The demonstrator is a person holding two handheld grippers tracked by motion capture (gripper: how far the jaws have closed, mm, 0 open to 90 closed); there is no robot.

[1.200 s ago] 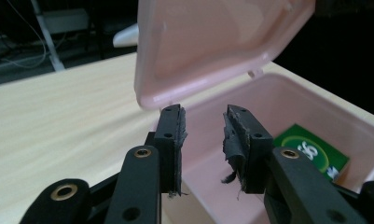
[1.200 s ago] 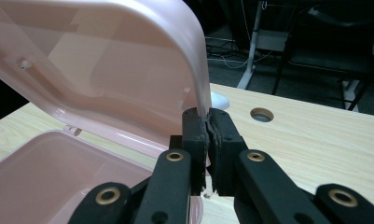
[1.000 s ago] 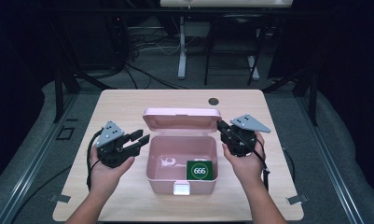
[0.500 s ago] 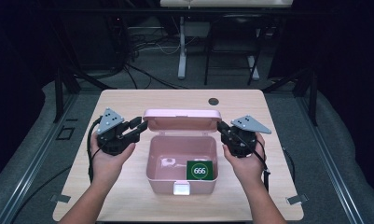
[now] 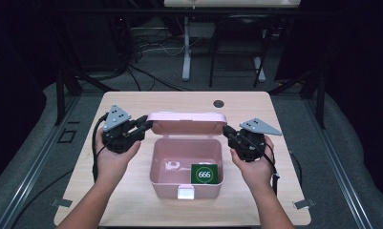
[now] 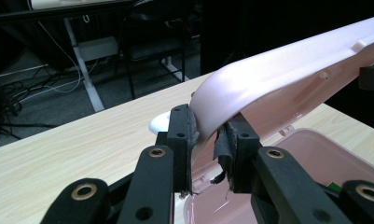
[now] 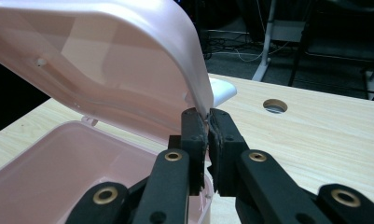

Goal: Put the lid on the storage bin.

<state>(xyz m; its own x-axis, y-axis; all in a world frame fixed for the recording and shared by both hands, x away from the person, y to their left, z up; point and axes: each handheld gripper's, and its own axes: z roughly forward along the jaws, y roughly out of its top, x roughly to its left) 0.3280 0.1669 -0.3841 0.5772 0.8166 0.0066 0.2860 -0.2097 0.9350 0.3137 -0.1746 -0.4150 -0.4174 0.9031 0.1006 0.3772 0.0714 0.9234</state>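
Pink plastic box (image 5: 185,183) sits mid-desk (image 5: 132,102), its hinged pink lid (image 5: 186,123) raised at the back. Inside, front right: green square card marked 666 (image 5: 206,174); small white item (image 5: 172,166) to its left. Left tongs (image 5: 146,125) at the lid's left end, right tongs (image 5: 227,132) at its right end. Round cable hole (image 5: 218,103) behind the box.

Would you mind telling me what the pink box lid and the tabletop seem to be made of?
Lid: likely moulded plastic, smooth and semi-glossy, going by its soft highlights and rounded rim. Tabletop: pale wood-grain surface, matte; whether laminate or solid wood cannot be told.
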